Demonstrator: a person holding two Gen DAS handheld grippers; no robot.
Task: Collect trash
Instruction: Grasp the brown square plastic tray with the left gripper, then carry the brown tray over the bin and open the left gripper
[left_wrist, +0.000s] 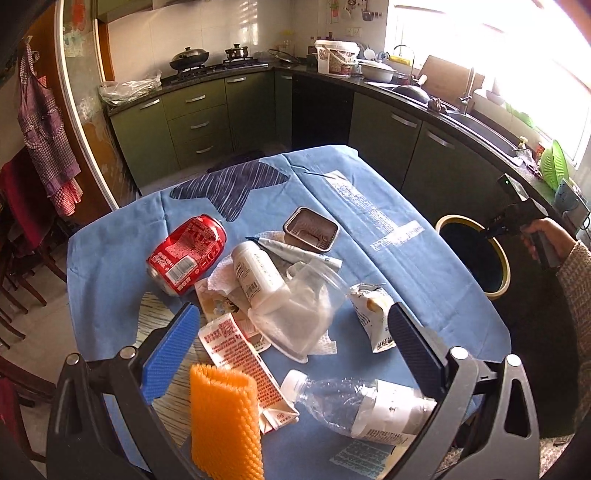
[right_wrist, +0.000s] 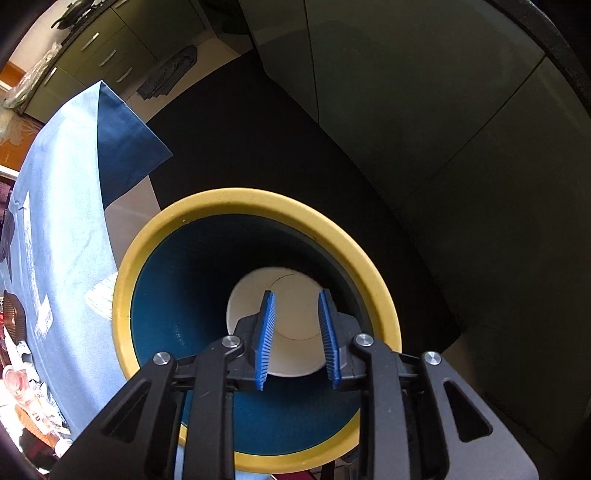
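Right gripper (right_wrist: 297, 314) over the yellow-rimmed, dark-blue round bin (right_wrist: 258, 199) — blue ribbed fingers apart, nothing between them.

A white paper cup (right_wrist: 291, 295) lies in the bin below. The left gripper (left_wrist: 291, 332) hangs wide open over the blue tablecloth (left_wrist: 406, 258) — under it a crushed red drink can (left_wrist: 186, 254), a white pill bottle (left_wrist: 258, 275), a clear plastic bottle (left_wrist: 354, 402) and an orange foam sleeve (left_wrist: 225, 417).

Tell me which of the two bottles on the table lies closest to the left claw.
The clear crushed water bottle, lying on its side right at the open left claw. The other, the opaque white bottle, lies farther off in the trash pile, beside the red can.
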